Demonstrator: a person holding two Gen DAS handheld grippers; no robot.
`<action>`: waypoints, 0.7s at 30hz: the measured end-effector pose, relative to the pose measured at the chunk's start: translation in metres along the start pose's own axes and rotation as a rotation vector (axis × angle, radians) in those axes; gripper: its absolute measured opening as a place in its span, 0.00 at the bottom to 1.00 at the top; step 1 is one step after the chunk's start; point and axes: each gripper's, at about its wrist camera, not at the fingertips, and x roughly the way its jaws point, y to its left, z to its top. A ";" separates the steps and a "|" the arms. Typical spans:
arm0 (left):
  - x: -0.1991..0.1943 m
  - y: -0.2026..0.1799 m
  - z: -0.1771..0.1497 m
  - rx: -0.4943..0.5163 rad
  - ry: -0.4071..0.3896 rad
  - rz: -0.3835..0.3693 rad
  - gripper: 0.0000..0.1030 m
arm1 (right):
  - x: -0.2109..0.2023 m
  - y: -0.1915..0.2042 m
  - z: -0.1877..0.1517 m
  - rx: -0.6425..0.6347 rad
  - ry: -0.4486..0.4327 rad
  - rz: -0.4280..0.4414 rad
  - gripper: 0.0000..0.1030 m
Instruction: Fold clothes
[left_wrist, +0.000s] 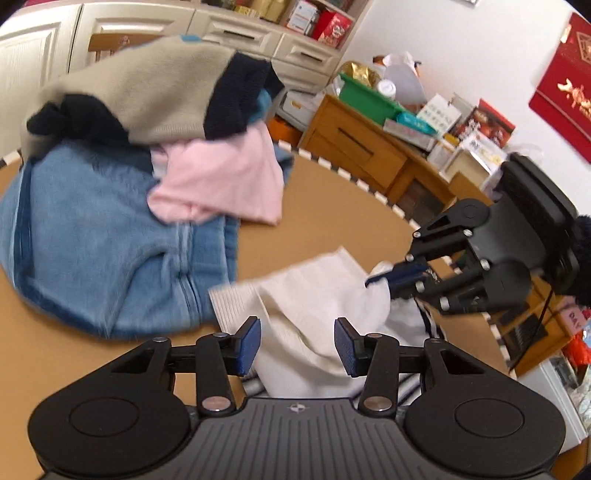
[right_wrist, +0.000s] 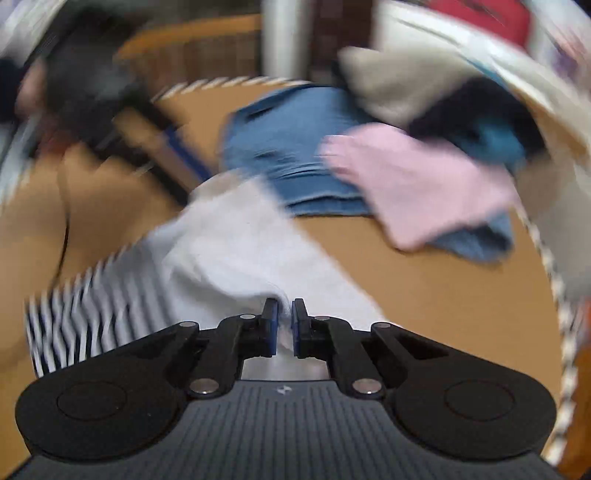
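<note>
Blue-padded jaws of the left gripper (left_wrist: 297, 345) stand half open, empty, above a white garment (left_wrist: 314, 295) on the brown desk (left_wrist: 332, 221). Right gripper (right_wrist: 284, 325) jaws pinch its edge. Best to lift slowly, clear of the jeans (left_wrist: 92, 240) pile.

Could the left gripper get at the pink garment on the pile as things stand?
Probably yes. The left gripper is open and holds nothing, and the pink garment lies on top of the jeans with its near edge exposed. Only open tabletop lies between.
</note>
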 end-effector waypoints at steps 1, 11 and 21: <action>0.001 0.003 0.005 -0.006 -0.003 0.020 0.46 | 0.002 -0.018 0.004 0.102 -0.003 0.015 0.08; -0.001 -0.021 0.012 0.209 -0.014 0.140 0.47 | -0.008 -0.050 -0.010 0.193 -0.072 -0.100 0.15; 0.049 -0.052 -0.005 0.394 0.188 0.077 0.43 | 0.037 0.027 -0.010 -0.022 0.081 0.137 0.11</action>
